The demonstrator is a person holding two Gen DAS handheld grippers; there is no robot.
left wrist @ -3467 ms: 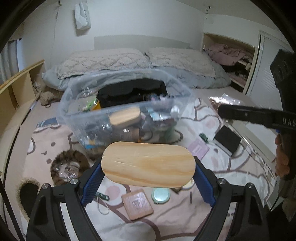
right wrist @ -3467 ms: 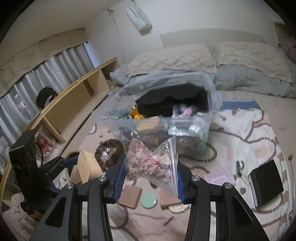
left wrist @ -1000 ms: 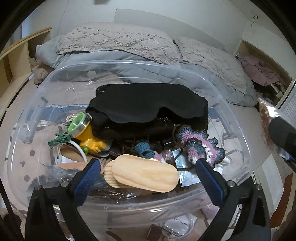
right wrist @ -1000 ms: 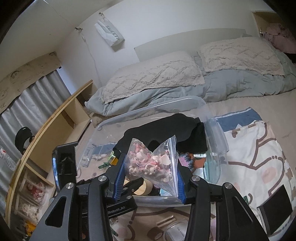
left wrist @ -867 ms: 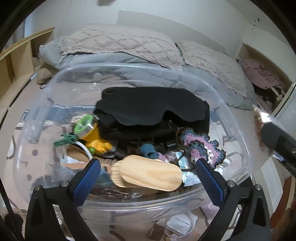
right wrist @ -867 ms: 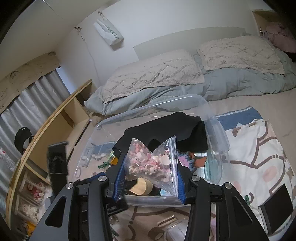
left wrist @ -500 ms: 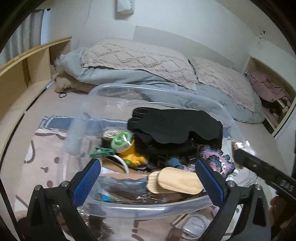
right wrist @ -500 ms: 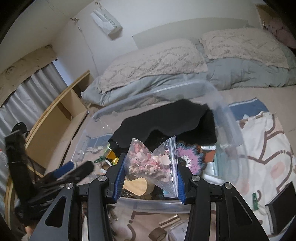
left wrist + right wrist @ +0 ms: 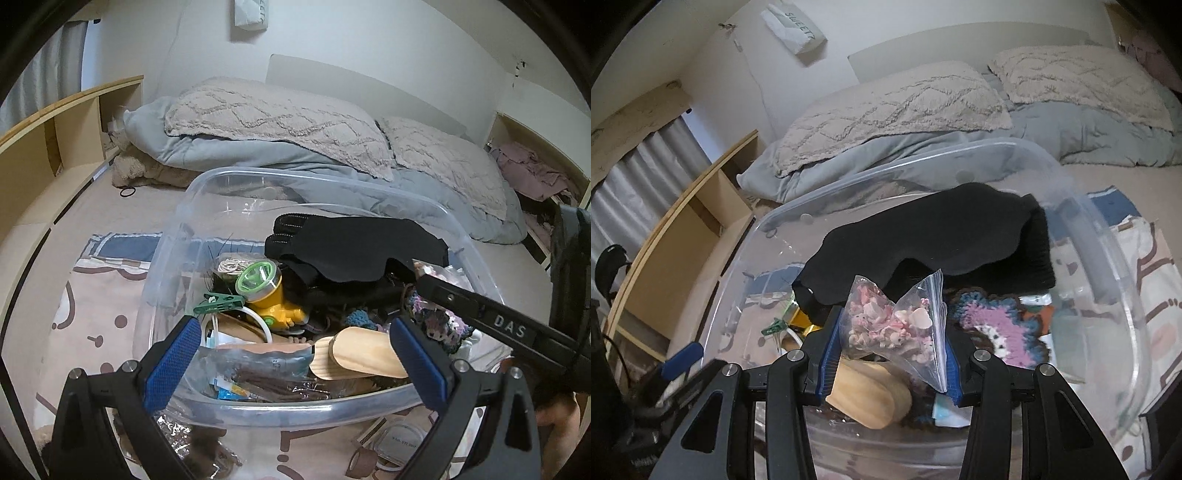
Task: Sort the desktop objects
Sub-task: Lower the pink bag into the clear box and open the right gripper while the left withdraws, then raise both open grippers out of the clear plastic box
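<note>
Two tools are in our hands above a clear plastic bin (image 9: 258,410) that stands on a patterned blanket (image 9: 92,295) on the bed. In the left wrist view, the left tool (image 9: 295,363) fills the lower part of the frame; its blue pads stand wide apart and nothing is between them. Behind the gap, low in the centre, we see a wooden oval piece (image 9: 364,356) lying inside the bin near its front wall. Higher in the frame, a black cloth (image 9: 354,243) lies on top of the other things, with a yellow item with a green cap (image 9: 267,291) and a green clip (image 9: 218,300) to its left. A crocheted piece (image 9: 439,321) in pink and blue lies at the right, partly hidden by one arm of the right tool, which enters from the right edge.

In the right wrist view, the right tool (image 9: 892,347) sits in the lower centre and is clamped on a small zip bag (image 9: 897,328) of pink and white pieces. The bag is held above the inside of the bin, in front of the black cloth, with the wooden oval piece just below it. Two beige pillows (image 9: 894,99) lie across the top of this frame.
</note>
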